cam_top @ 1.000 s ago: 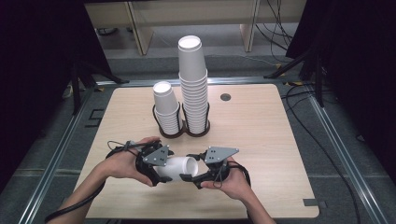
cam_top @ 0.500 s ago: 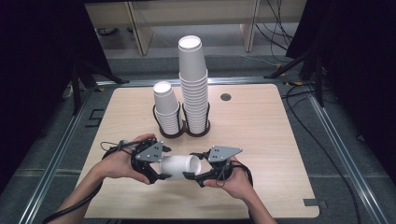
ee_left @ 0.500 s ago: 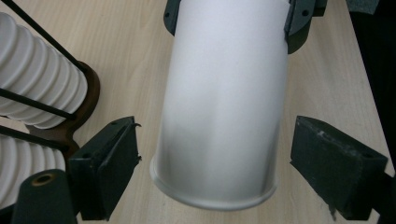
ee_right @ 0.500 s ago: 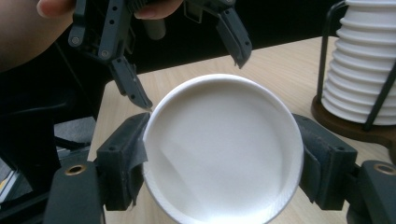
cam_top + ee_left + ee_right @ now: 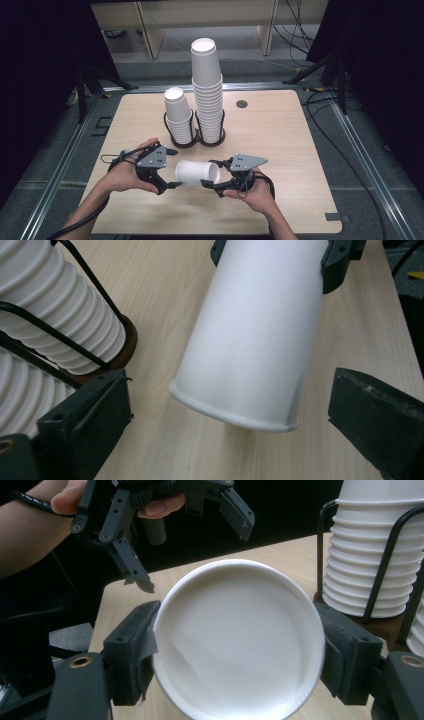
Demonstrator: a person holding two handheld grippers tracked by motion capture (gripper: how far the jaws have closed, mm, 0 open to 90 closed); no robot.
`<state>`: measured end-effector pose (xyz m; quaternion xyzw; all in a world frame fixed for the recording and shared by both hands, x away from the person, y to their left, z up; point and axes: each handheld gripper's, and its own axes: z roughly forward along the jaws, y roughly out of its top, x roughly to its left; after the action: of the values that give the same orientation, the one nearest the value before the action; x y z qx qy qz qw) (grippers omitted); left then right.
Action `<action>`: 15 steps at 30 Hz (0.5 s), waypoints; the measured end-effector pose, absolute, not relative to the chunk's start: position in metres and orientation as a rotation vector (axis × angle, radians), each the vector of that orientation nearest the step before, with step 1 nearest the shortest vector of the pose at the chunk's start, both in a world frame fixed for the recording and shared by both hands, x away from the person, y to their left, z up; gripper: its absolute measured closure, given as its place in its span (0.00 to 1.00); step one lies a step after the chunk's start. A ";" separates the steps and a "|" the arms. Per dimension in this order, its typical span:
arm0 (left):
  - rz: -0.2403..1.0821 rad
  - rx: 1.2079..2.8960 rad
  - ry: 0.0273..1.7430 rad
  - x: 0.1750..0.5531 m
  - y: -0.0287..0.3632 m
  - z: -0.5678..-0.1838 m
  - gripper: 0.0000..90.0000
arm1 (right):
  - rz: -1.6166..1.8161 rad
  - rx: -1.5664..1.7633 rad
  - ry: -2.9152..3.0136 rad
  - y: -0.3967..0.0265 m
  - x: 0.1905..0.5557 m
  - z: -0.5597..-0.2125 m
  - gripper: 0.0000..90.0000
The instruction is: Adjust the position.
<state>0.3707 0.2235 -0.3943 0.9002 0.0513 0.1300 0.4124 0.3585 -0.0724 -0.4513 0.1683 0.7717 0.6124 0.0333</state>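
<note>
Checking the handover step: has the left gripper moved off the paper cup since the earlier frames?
Yes. The left gripper has just opened, its jaws now clear of the cup; hand barely shifted against the cup holder.

Cup [image 5: 196, 173] was held sideways above table [image 5: 280, 135], between left gripper [image 5: 167, 180] and right gripper [image 5: 212, 185]. Two cup stacks [image 5: 207, 95] were racked in holder [image 5: 192, 141] behind.
</note>
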 end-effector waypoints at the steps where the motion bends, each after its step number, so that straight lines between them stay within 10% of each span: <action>1: 0.344 2.266 0.129 0.371 0.224 -0.395 0.04 | 1.867 0.524 2.383 -0.073 0.358 -0.451 0.31; 15: 0.321 2.205 0.212 0.375 0.229 -0.402 0.01 | 1.919 0.494 2.277 -0.076 0.361 -0.446 0.30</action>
<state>0.3748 0.2293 -0.4024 0.8864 0.0853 0.1289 0.4365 0.3614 -0.0760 -0.4464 0.1635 0.7529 0.6345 0.0616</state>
